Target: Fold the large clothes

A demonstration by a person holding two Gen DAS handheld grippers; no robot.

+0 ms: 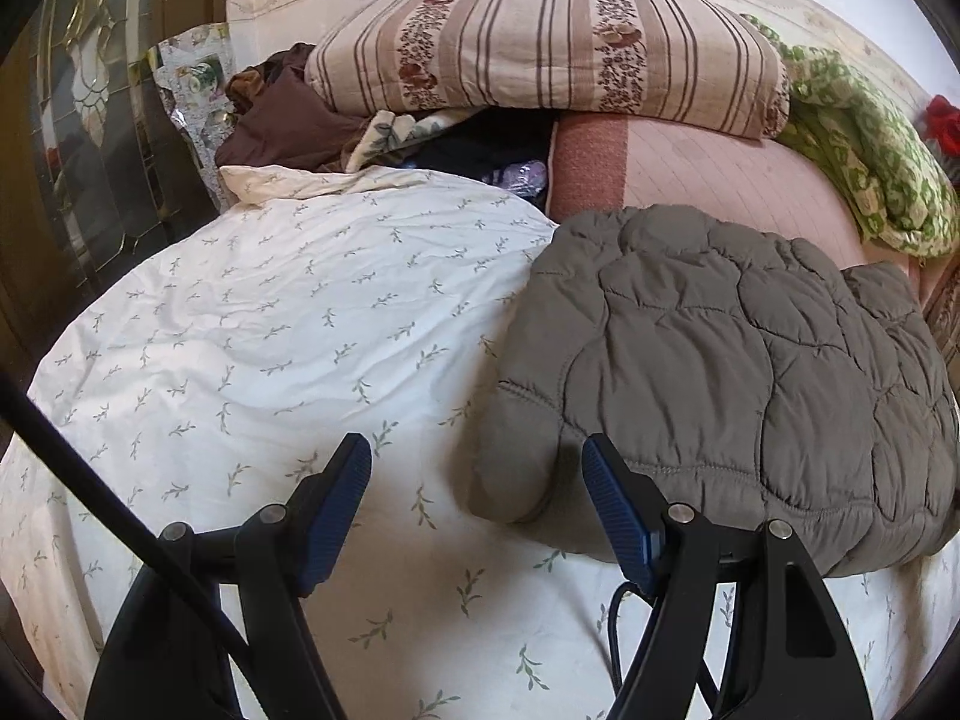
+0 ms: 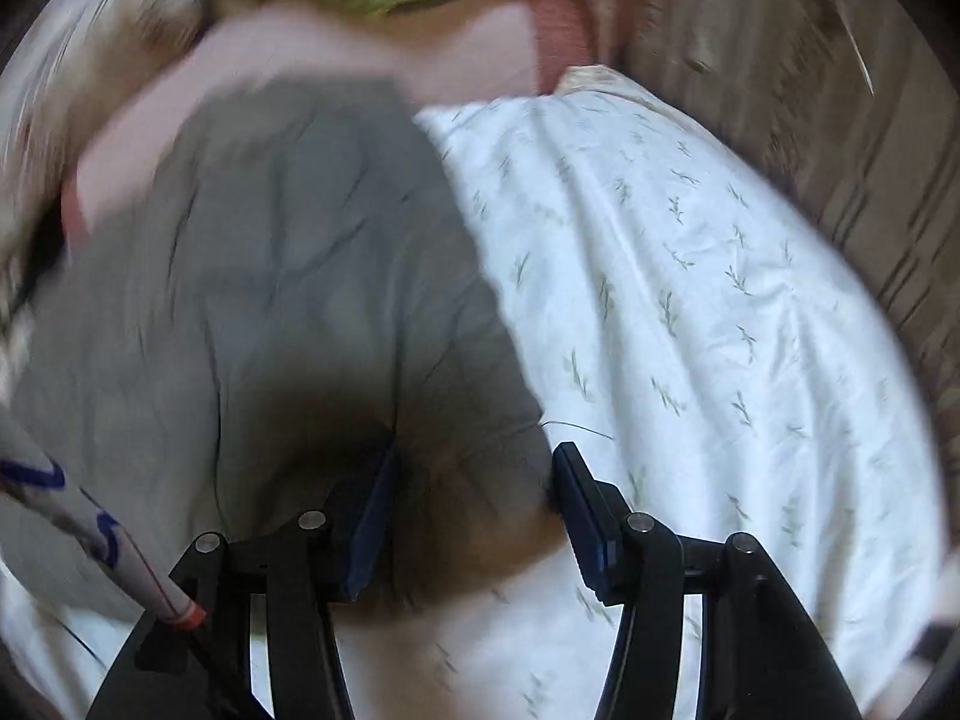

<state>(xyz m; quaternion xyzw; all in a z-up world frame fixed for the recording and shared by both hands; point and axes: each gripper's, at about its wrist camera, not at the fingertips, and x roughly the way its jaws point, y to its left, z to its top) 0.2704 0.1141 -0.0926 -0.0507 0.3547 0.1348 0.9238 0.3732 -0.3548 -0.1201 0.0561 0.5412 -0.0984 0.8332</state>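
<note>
Grey jacket (image 1: 720, 372) folded on sheet (image 1: 270, 330) at three o'clock, left gripper (image 1: 474, 480) jaws wide, right gripper (image 2: 474, 486) jaws wide (blurred).

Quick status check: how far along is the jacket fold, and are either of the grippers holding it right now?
Done, by the look of it: the grey quilted jacket lies in a compact bundle on the white leaf-print sheet. In hand: nothing. The left gripper and right gripper are both open, with no cloth pinched. The right wrist view is blurred. Left: possibly tidying the rounded near edge; whether another fold is needed, I cannot tell.
</note>
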